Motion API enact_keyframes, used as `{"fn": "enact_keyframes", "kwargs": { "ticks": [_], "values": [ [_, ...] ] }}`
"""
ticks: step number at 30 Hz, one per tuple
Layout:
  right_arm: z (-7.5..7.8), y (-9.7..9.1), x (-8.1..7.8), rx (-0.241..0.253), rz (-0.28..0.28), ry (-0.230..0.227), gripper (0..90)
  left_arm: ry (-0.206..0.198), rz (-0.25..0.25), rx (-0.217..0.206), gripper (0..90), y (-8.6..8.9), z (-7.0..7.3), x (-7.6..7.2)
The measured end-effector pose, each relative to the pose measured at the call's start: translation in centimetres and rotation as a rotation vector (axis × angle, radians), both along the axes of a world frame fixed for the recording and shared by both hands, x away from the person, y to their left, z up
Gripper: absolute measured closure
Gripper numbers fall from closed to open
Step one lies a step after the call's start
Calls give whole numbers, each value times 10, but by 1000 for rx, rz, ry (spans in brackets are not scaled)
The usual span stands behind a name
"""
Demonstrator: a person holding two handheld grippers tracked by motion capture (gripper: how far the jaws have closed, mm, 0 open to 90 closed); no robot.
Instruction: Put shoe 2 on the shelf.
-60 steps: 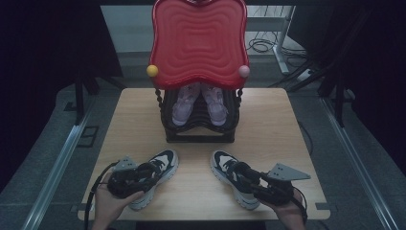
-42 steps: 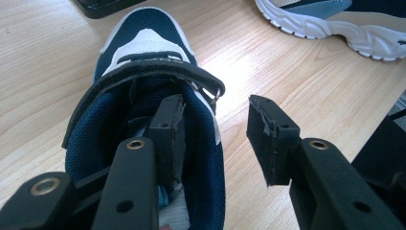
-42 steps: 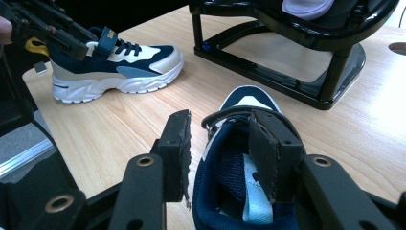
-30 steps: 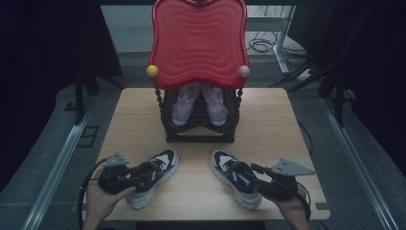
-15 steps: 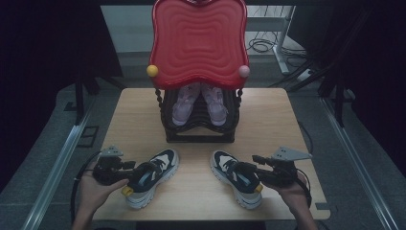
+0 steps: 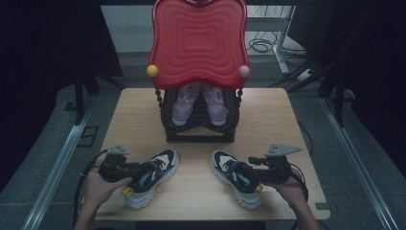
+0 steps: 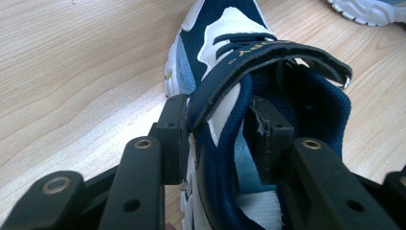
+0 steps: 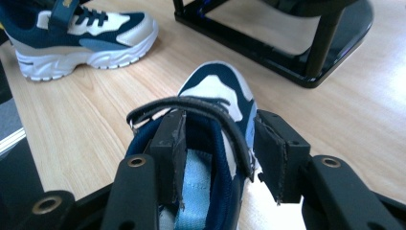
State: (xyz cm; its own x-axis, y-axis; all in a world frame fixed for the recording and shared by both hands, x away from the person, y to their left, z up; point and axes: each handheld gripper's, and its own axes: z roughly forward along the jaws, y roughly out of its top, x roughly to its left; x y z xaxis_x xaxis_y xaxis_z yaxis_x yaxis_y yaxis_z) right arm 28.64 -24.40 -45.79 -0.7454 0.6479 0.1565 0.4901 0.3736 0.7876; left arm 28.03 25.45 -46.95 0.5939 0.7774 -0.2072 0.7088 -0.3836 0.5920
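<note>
- Left hand-held gripper (image 6: 136, 173) is at the near left of the bench (image 6: 201, 191), held in the person's left hand (image 6: 98, 187).
- Its jaws straddle one side wall of the left sneaker (image 6: 152, 176): one pad outside, against the collar and strap, the other inside the opening. They have just been closing; the wall sits between the pads (image 7: 174, 139), and the outer pad touches it. Whether the inner pad presses is unclear from the left gripper view.
- The left sneaker lies flat on the bench, toe pointing away from this gripper.
- Right hand-held gripper (image 6: 251, 173) is at the near right, held in the right hand (image 6: 287, 189).
- Its jaws have just been opening. One pad (image 8: 172, 158) is inside the right sneaker (image 6: 237, 177), the other outside its side wall with a gap showing, so the jaws stand apart around the wall, not clamped.
- The right sneaker rests on the bench, toe ahead of the gripper.
- Beyond both grippers stands a black rack (image 6: 198, 129) holding a pair of lilac shoes (image 6: 198, 103), with a red wavy panel (image 6: 198, 40) above it.
</note>
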Motion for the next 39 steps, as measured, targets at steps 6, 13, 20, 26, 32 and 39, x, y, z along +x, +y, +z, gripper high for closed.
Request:
{"fn": "enact_keyframes", "kwargs": {
  "ticks": [6,13,20,26,32,39],
  "values": [
    [-9,3,8,-45,-2,49,552,-6,11,-16,660,2,-3,0],
    [-14,8,15,-73,15,88,570,-6,14,-46,673,5,-6,-1],
    [-15,9,16,-94,-3,123,689,-23,16,-31,719,3,-6,-2],
    [-15,9,13,-89,-23,95,734,-42,34,-55,740,6,-9,-5],
    [-14,-3,7,10,-60,69,735,-75,61,-78,744,8,-7,-11],
    [-9,-9,-3,72,-101,10,731,-128,102,-159,742,16,2,-20]
  ]
}}
